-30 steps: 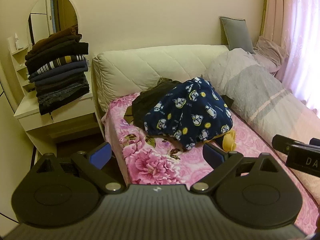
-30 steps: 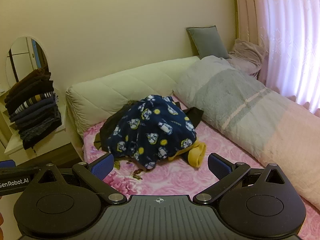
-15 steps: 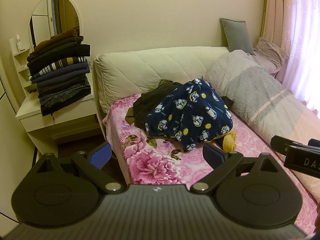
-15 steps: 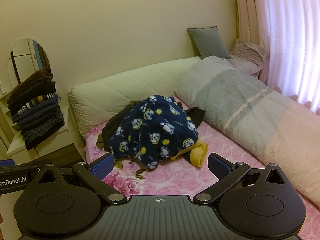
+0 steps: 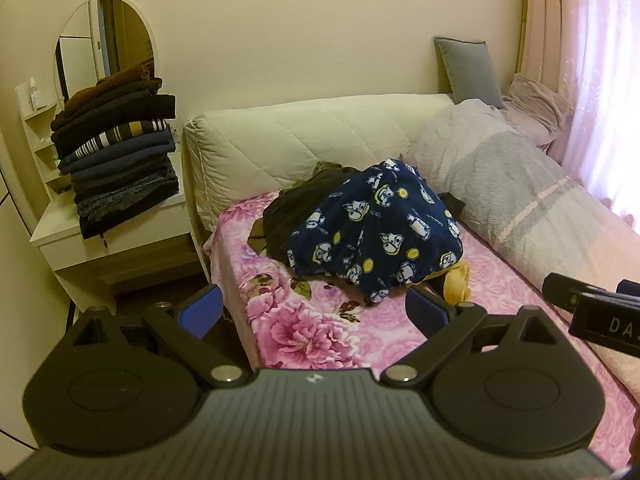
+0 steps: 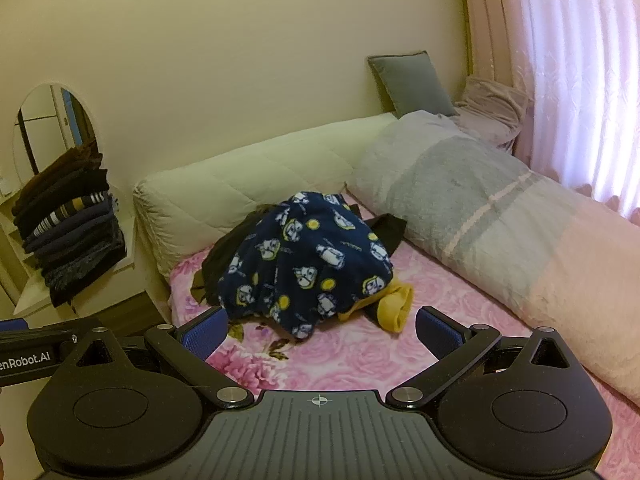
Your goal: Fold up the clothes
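1. You are at the approach step: the left gripper (image 5: 314,312) and the right gripper (image 6: 322,330) are both wide open and hold nothing.
2. The navy printed garment (image 6: 308,258) lies crumpled on the bed (image 6: 360,364), on top of a dark garment (image 5: 300,204).
3. Next, I think, you must reach it and pinch one edge.
4. It is bunched, so no clear long axis; its yellow cuff (image 6: 394,306) points toward the right.

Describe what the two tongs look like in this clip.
Both are alike: a matte black body with a ribbed centre plate, two round hubs, silver pivot bolts and angled black fingers tipped with blue textured pads. The left tongs show a side label reading "enRobot.AI" in the right view; the right tongs show white letters "DA" in the left view.
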Tool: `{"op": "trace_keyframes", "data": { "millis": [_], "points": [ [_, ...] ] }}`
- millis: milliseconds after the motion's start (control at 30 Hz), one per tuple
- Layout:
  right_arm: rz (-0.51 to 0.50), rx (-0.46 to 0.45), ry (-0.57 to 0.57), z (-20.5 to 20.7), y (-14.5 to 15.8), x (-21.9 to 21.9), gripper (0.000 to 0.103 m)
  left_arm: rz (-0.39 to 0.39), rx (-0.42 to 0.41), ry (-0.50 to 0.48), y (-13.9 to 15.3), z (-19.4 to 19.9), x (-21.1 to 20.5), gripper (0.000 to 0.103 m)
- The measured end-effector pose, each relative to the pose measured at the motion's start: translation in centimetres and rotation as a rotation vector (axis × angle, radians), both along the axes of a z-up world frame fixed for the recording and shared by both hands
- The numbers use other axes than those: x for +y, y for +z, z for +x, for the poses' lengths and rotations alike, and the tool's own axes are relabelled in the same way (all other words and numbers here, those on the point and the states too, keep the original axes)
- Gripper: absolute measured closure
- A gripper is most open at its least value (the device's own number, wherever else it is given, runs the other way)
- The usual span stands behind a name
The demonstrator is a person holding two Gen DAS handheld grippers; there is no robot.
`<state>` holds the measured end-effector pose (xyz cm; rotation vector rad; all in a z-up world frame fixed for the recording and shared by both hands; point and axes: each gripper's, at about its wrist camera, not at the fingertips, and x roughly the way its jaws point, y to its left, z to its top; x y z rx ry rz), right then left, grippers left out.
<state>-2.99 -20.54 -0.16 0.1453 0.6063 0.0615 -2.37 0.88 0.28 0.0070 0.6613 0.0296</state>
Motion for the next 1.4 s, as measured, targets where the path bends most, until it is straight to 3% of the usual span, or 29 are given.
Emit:
{"op": "trace_keyframes", "data": {
  "millis": [833,1133,1400],
  "points": [
    [-0.008,0.018,-0.005,1.9,-0.5,0.2,0.0,-0.002,0.04,-0.022,-0.9,2.5,0.5,0.006],
    [-0.013,0.019,-0.01,4.4,-1.1,0.9,0.0,-0.01,0.072,-0.051,-2.1,6.3,1.2,0.006],
    [-0.004,0.05,-0.017,9.4,-2.8,2.0,0.001,-0.01,0.13,-0.075,-4.3,12.1,3.0,0.006]
  ]
}}
